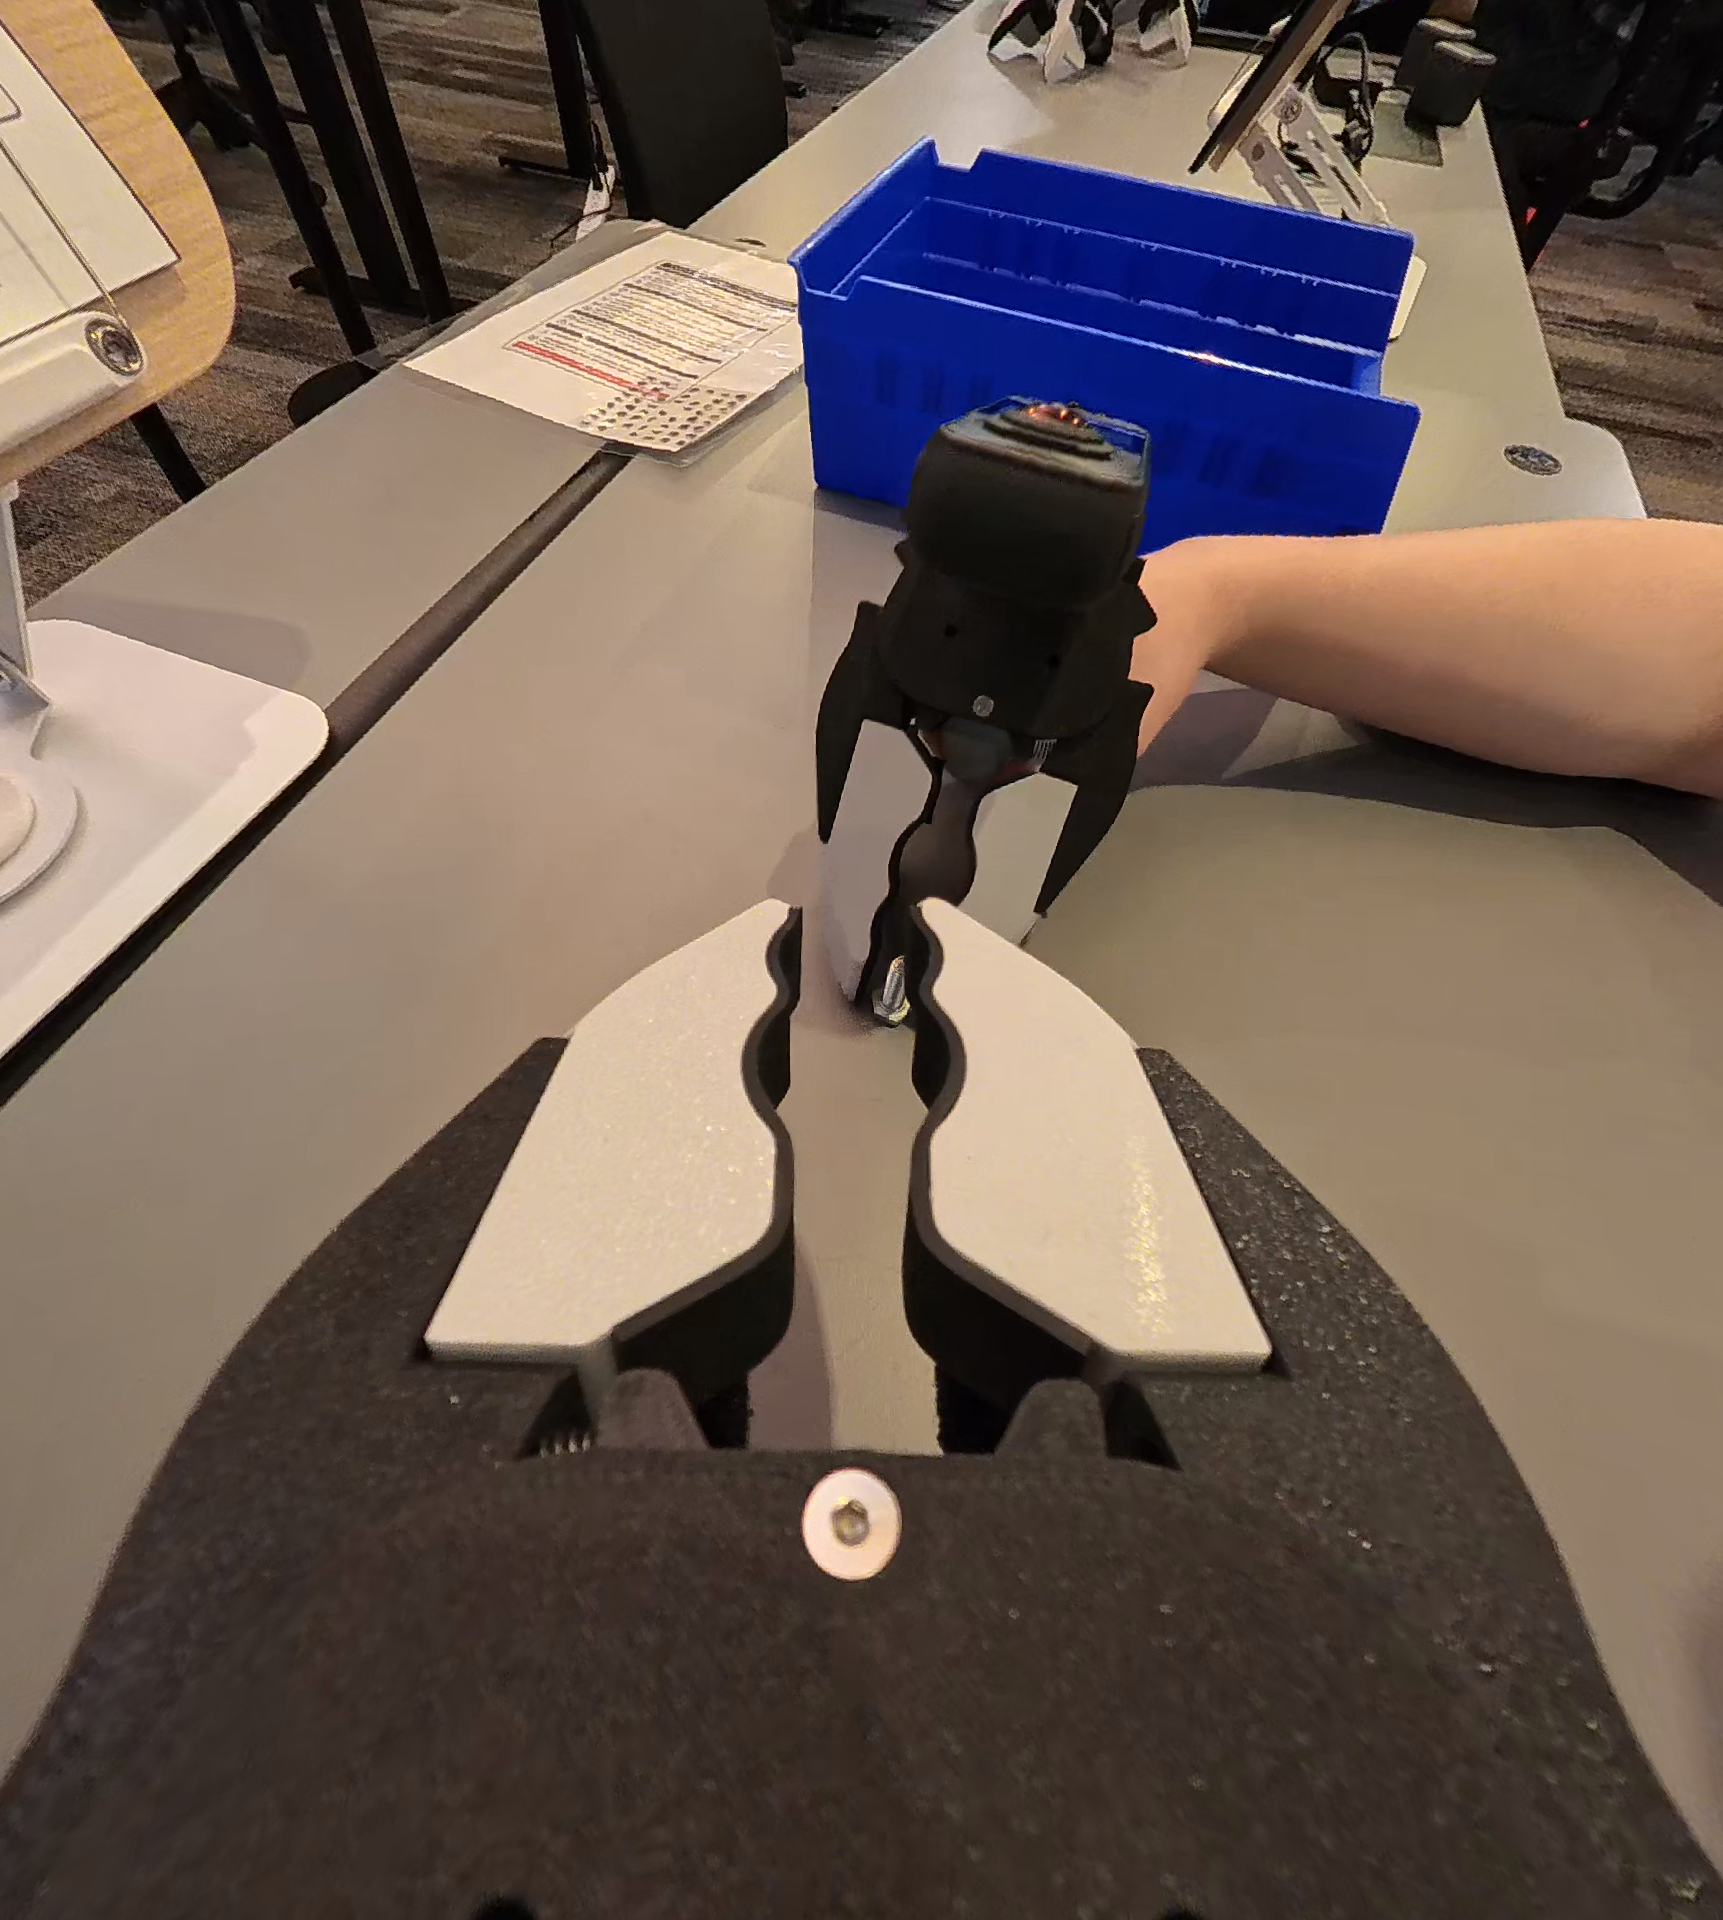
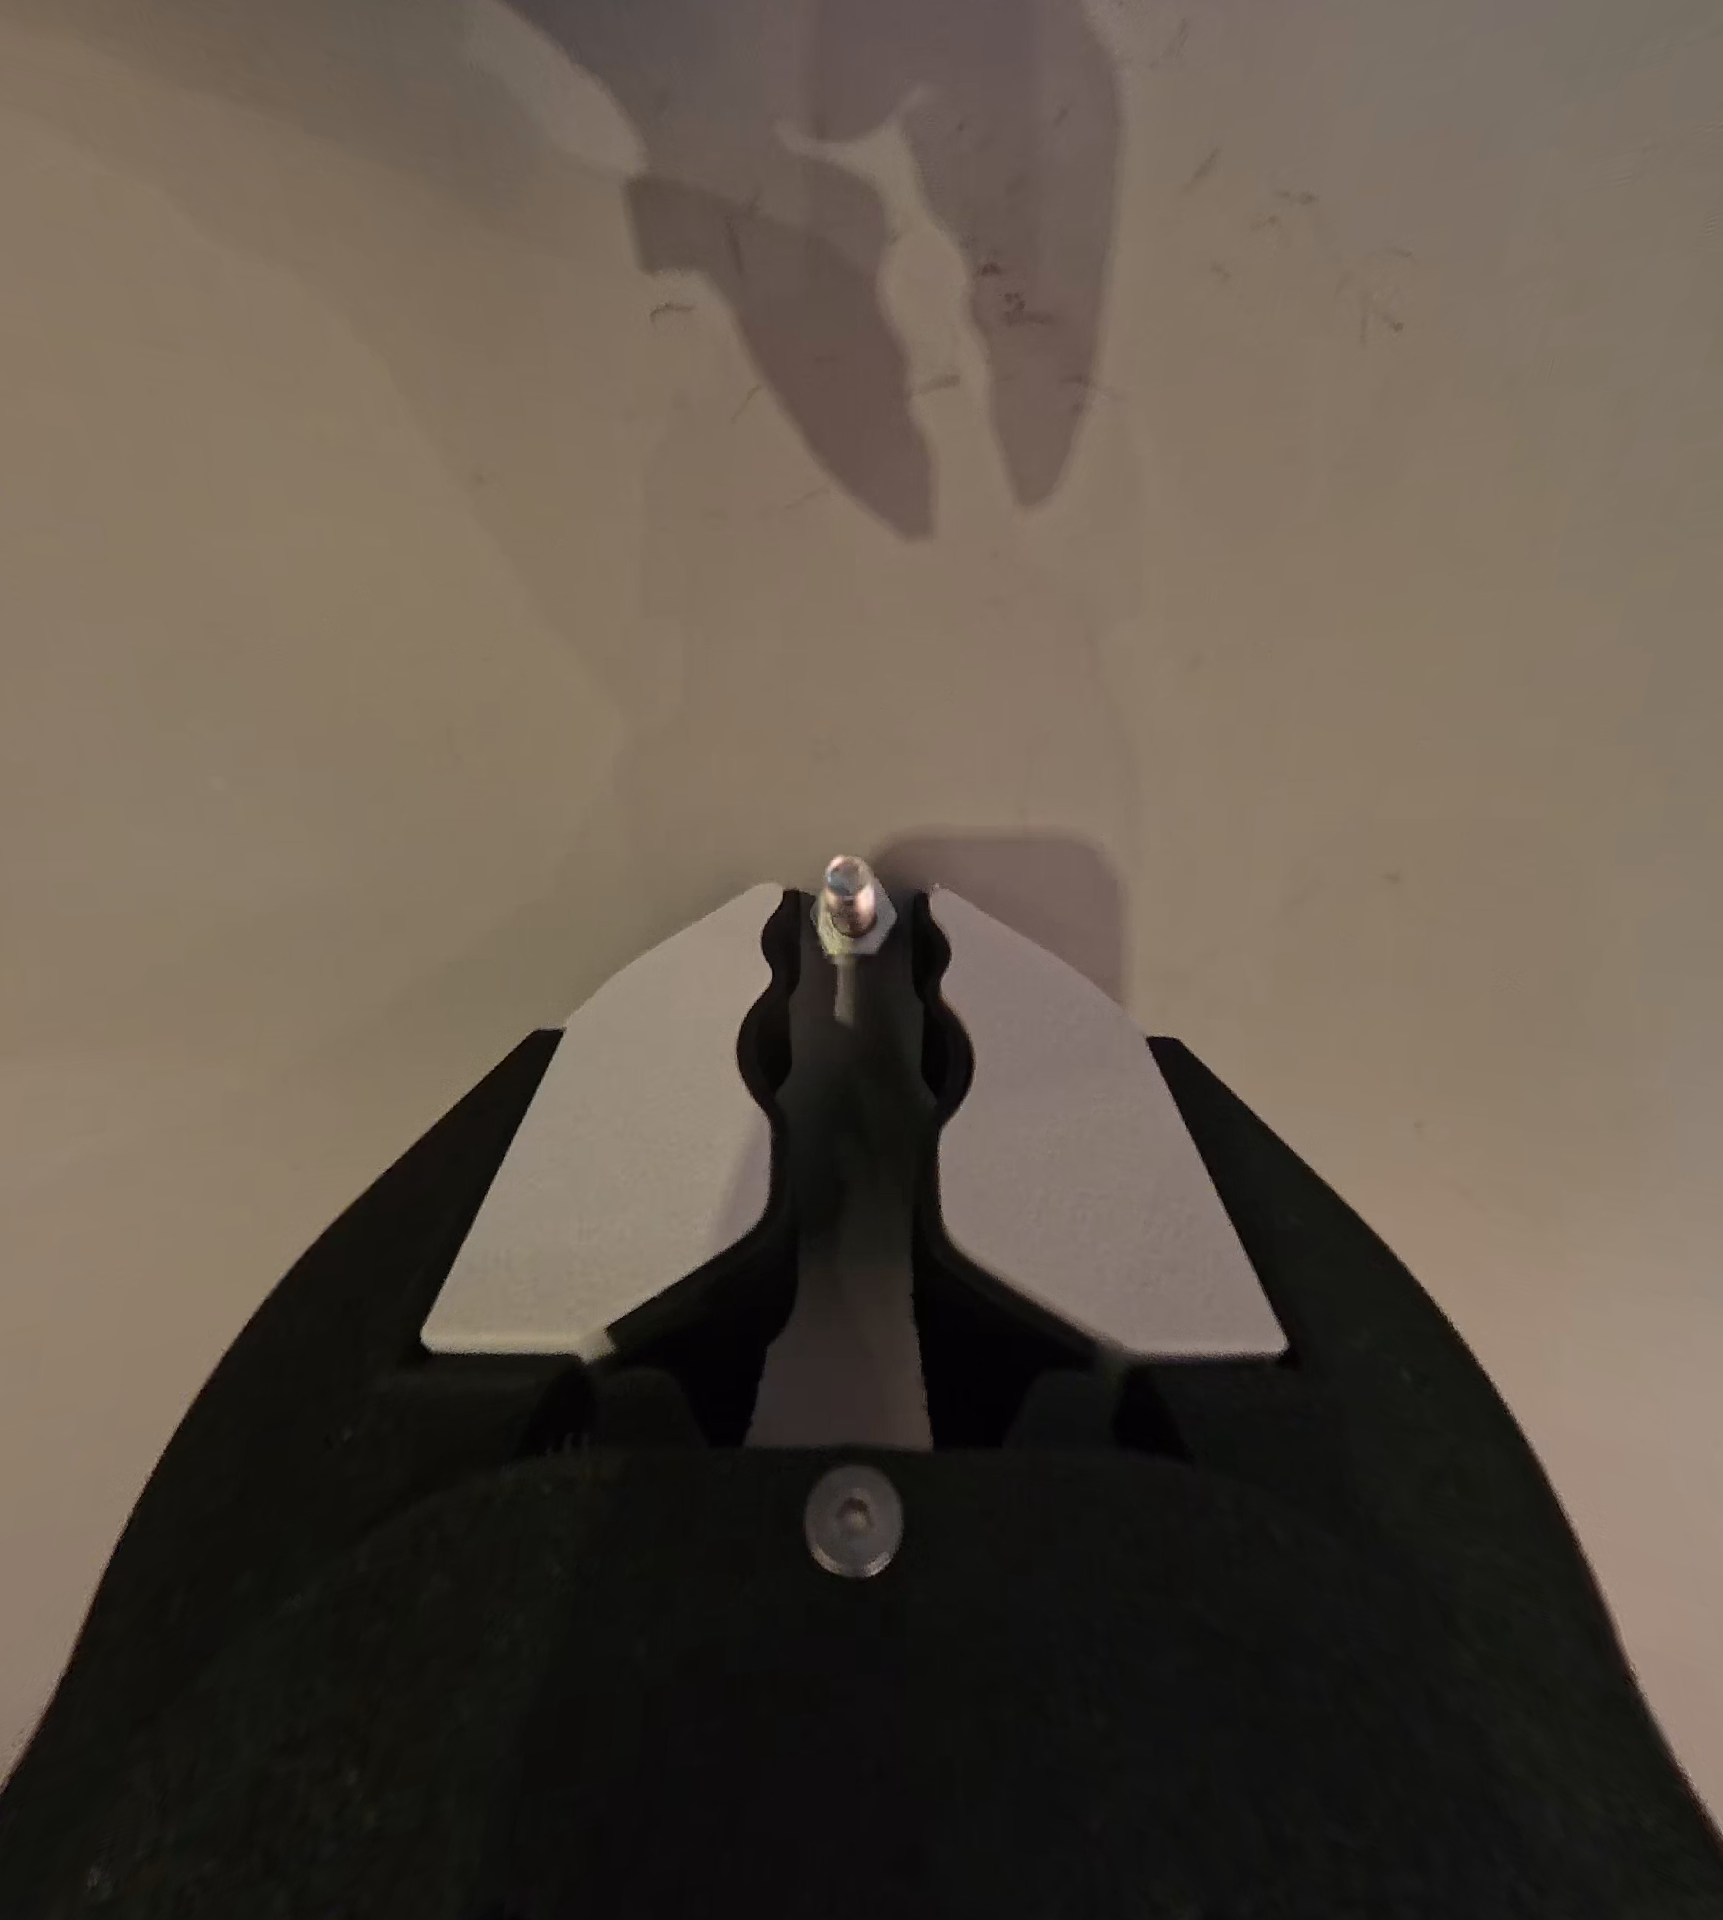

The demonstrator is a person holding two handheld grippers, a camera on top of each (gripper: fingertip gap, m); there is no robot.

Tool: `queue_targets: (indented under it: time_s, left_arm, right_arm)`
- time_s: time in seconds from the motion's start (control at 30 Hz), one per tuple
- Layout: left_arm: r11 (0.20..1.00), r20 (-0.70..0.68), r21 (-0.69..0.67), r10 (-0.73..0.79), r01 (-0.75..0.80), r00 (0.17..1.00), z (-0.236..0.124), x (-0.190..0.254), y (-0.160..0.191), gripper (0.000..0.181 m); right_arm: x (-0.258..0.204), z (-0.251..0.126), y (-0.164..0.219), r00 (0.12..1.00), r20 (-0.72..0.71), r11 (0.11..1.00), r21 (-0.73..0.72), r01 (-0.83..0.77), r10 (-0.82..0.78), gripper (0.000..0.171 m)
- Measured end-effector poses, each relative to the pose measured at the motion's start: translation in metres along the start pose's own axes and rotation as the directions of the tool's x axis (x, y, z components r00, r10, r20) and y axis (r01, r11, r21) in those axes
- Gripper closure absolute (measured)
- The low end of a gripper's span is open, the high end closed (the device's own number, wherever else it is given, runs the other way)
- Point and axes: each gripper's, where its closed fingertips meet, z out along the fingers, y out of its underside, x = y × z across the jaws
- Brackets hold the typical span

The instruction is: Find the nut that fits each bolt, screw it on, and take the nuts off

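Observation:
In the right wrist view my right gripper (image 2: 852,904) points down at the grey table (image 2: 317,520) and is shut on a small silver bolt (image 2: 844,883). A hex nut (image 2: 852,932) sits on the bolt at the fingertips, and the shank runs back between the fingers. In the left wrist view the right gripper (image 1: 883,987) stands upright with the bolt and nut (image 1: 888,1003) at the table surface. My left gripper (image 1: 857,935) is open and low over the table. Its fingertips reach either side of the right gripper's tips, and the bolt sits close to its right finger (image 1: 1033,1143).
A blue plastic bin (image 1: 1096,343) stands behind the right gripper. A laminated sheet (image 1: 659,343) lies to its left. A white tablet stand base (image 1: 57,810) is at the far left, across a dark table seam (image 1: 483,592). A person's forearm (image 1: 1459,655) comes in from the right. Spacing between my two grippers at the tips: around 15 cm.

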Motion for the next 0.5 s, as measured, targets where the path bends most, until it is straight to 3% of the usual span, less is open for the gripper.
queue_targets:
  time_s: [0.33, 0.5]
  left_arm:
    - [1.0, 0.017, 0.012, 0.002, -0.002, 1.0, -0.002, -0.005, 0.0, 0.163]
    - [0.999, 0.056, 0.049, 0.011, -0.014, 0.998, -0.008, -0.01, -0.006, 0.16]
  right_arm:
    - [0.001, -0.021, -0.013, 0.998, 0.054, 0.983, 0.18, -0.026, 0.016, 0.152]
    - [0.002, -0.026, -0.014, 0.998, 0.057, 0.98, 0.198, -0.022, 0.011, 0.152]
